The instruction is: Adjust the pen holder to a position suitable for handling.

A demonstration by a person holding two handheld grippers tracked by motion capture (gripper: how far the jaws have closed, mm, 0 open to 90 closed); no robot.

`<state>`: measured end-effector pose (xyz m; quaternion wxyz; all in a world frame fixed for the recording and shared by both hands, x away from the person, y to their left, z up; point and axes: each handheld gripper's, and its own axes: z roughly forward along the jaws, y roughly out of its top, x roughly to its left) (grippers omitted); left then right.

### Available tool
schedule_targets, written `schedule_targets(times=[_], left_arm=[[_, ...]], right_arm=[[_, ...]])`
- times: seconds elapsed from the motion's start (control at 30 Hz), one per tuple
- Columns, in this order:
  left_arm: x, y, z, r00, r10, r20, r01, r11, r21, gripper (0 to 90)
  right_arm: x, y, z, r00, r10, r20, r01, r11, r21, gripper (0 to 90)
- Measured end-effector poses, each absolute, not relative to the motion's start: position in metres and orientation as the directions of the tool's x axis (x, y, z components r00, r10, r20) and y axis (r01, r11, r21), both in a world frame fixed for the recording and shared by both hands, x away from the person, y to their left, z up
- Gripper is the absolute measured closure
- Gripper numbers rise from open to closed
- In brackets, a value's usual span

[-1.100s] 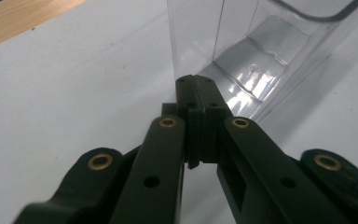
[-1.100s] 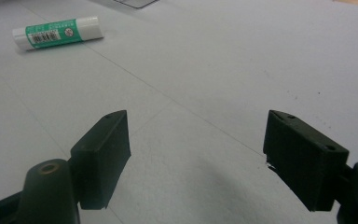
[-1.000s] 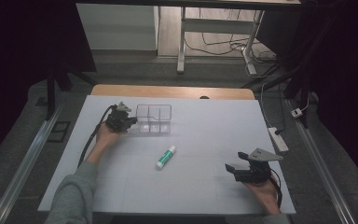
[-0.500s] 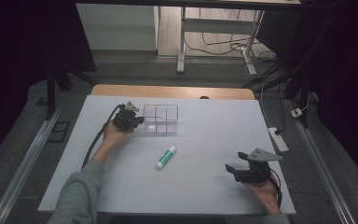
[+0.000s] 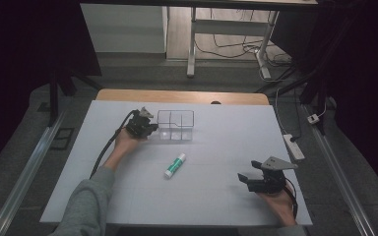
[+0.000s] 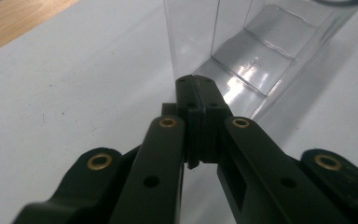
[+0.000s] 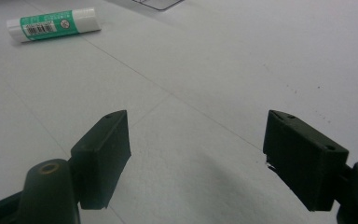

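So the job in hand looked like shifting the clear organizer box (image 5: pixel 175 126) across the white surface (image 5: pixel 216 196). My take on doing it well: keep the pull low and level, go slow, and don't twist, since a thin plastic wall pinched at one end would probably tip or slip out. Going left to right: my left tool (image 5: pixel 150 129) sat at the box's left end, jaws fully together, pinching what looked like the edge of the box's near wall (image 6: pixel 193 56). Mid-surface, the glue stick (image 5: pixel 174 165) lay flat, well apart from the box. My right tool (image 5: pixel 246 180) rested near the front right, jaws spread wide, holding and touching nothing.
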<state>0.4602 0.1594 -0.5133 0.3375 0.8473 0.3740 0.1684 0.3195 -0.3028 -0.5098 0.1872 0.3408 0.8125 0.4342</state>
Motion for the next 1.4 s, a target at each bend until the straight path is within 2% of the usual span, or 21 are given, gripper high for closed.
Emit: schedule_targets(times=[0.53, 0.67, 0.73, 0.77, 0.83, 0.87, 0.9, 0.93, 1.13, 1.23, 1.4], left_arm=[[0.456, 0.163, -0.507, 0.66, 0.749, 0.051, 0.514, -0.501, 0.696, 87.5], [0.452, 0.17, -0.5, 0.651, 0.759, 0.013, 0.536, -0.471, 0.701, 85.5], [0.448, 0.171, -0.497, 0.651, 0.759, 0.019, 0.535, -0.476, 0.698, 77.1], [0.445, 0.172, -0.496, 0.649, 0.76, 0.022, 0.537, -0.479, 0.694, 77.1], [0.44, 0.175, -0.493, 0.648, 0.761, 0.018, 0.542, -0.478, 0.691, 68.2], [0.438, 0.176, -0.492, 0.646, 0.764, 0.014, 0.545, -0.473, 0.692, 68.2], [0.435, 0.178, -0.491, 0.646, 0.763, 0.013, 0.546, -0.474, 0.691, 62.7], [0.433, 0.179, -0.489, 0.644, 0.765, 0.006, 0.549, -0.467, 0.693, 62.7], [0.421, 0.181, -0.479, 0.654, 0.755, -0.043, 0.562, -0.447, 0.696, 48.0], [0.416, 0.181, -0.473, 0.663, 0.746, -0.057, 0.561, -0.445, 0.698, 44.7], [0.409, 0.181, -0.464, 0.687, 0.72, -0.1, 0.565, -0.443, 0.696, 34.0]], right_arm=[[0.318, -0.306, -0.509, -0.697, 0.717, 0.0, 0.395, 0.385, 0.834, 22.0], [0.318, -0.306, -0.509, -0.699, 0.715, 0.005, 0.394, 0.38, 0.837, 22.0], [0.318, -0.306, -0.509, -0.7, 0.714, 0.004, 0.392, 0.379, 0.838, 22.1], [0.318, -0.306, -0.509, -0.7, 0.714, 0.004, 0.392, 0.379, 0.838, 22.1], [0.319, -0.306, -0.509, -0.702, 0.712, 0.006, 0.388, 0.375, 0.842, 22.2], [0.319, -0.306, -0.509, -0.702, 0.712, 0.006, 0.388, 0.375, 0.842, 22.2], [0.32, -0.306, -0.509, -0.705, 0.709, 0.006, 0.389, 0.379, 0.84, 22.2], [0.32, -0.306, -0.509, -0.705, 0.709, 0.006, 0.389, 0.379, 0.84, 22.2], [0.322, -0.305, -0.509, -0.706, 0.708, 0.012, 0.385, 0.37, 0.845, 22.3], [0.323, -0.305, -0.509, -0.708, 0.706, 0.013, 0.387, 0.373, 0.843, 22.3], [0.325, -0.305, -0.509, -0.707, 0.707, 0.012, 0.386, 0.371, 0.845, 22.4]])
